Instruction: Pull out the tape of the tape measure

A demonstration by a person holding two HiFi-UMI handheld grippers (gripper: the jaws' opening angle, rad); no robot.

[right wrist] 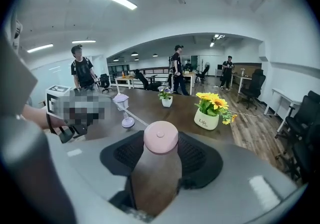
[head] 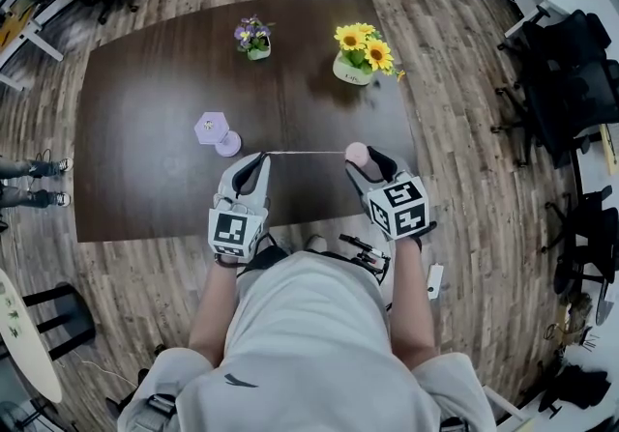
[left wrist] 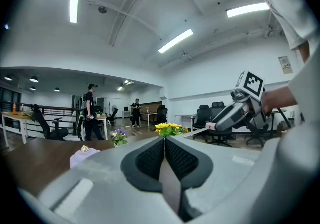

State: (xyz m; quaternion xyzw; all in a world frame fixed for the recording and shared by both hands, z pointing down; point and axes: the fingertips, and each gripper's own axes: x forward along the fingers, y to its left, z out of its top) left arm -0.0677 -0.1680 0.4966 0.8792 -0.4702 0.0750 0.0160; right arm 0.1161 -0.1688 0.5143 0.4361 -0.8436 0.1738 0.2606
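Note:
In the head view a thin tape [head: 305, 152] runs level above the dark table [head: 145, 101] between my two grippers. My left gripper [head: 261, 158] is shut on the tape's free end; in the left gripper view its jaws [left wrist: 164, 142] meet with no gap and the tape [left wrist: 200, 131] leads off toward the right gripper [left wrist: 235, 113]. My right gripper [head: 361, 159] is shut on the round pink tape measure [head: 356, 154]. In the right gripper view the pink case [right wrist: 161, 137] sits between the pads, and the tape [right wrist: 135, 119] leaves it to the left.
A white pot of sunflowers [head: 360, 55] and a small pot of purple flowers [head: 253, 37] stand at the table's far side. A lilac lamp-shaped ornament [head: 215, 130] stands just beyond the left gripper. Office chairs [head: 571, 72] crowd the right side. People stand in the background [right wrist: 80, 72].

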